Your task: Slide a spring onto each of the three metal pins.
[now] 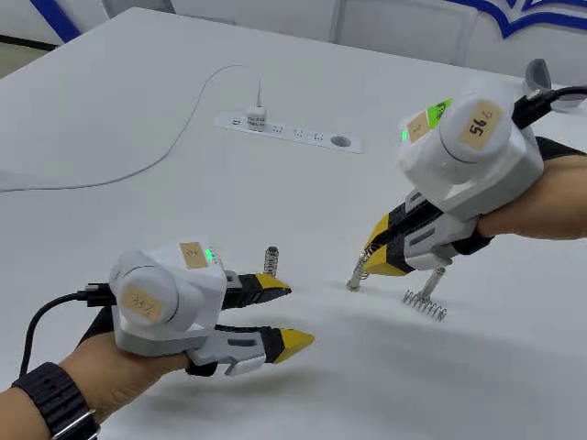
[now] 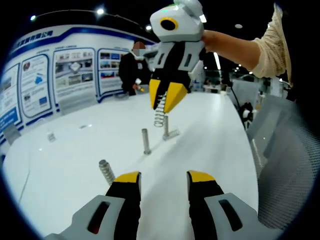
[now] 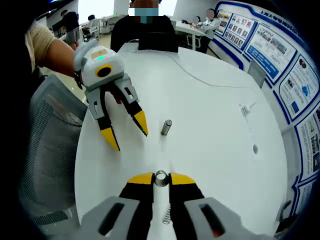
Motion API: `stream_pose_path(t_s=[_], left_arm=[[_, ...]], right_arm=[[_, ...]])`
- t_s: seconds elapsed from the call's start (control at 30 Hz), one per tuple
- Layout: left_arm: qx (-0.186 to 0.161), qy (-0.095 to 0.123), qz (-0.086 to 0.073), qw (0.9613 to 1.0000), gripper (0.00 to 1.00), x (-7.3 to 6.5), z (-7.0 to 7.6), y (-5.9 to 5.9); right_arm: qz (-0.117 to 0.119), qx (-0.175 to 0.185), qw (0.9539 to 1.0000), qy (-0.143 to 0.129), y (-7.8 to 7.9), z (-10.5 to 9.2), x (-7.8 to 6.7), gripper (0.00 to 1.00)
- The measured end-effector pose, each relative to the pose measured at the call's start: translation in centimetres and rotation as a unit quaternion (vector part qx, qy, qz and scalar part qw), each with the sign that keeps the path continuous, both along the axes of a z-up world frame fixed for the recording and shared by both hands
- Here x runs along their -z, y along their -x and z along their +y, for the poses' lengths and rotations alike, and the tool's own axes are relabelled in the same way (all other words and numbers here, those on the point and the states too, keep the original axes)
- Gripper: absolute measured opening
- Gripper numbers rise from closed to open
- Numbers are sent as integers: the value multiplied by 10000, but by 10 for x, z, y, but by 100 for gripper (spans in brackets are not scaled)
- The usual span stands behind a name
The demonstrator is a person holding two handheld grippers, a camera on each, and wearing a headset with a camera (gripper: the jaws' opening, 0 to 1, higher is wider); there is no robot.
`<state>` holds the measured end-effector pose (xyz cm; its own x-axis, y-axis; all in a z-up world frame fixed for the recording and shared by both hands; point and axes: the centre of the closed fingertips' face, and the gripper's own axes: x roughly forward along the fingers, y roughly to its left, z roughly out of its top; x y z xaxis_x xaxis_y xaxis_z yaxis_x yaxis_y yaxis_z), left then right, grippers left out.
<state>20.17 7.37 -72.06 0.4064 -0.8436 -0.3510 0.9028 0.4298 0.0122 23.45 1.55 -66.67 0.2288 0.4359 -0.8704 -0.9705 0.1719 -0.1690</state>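
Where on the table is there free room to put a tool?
Free: the table between the power strip and the pins, and the near part right of the left gripper. Crowded: around the pins, under the right gripper and its spring.

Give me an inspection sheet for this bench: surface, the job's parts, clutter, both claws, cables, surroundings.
Surface: white table.
Job's things: pin with spring standing; bare pin standing; third pin under the right claw; loose spring lying flat.
Clutter: power strip with a charger plugged in, away from the pins.
Grippers: left claw open, empty; right claw shut on the held spring, above the third pin.
Cables: white cable to the power strip; black cable behind the left claw.
Surroundings: display boards, mesh chair, person standing.
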Motion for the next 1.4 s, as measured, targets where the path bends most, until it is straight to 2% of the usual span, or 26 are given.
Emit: stream_pose_path(t_s=[0.27,0.6,1.1,1.4], left_arm=[[-258,39,36,9997,40,0,16,-4],[-573,83,85,9983,45,0,33,-8],[-793,103,147,9967,53,2,43,-14],[-848,111,183,9962,56,1,45,-16]], right_arm=[[-67,184,9998,12,-17,-7,-3,12],[40,297,9995,77,-30,-10,10,12],[179,279,9992,206,-35,-8,25,12],[202,260,9993,201,-36,-3,25,12]])
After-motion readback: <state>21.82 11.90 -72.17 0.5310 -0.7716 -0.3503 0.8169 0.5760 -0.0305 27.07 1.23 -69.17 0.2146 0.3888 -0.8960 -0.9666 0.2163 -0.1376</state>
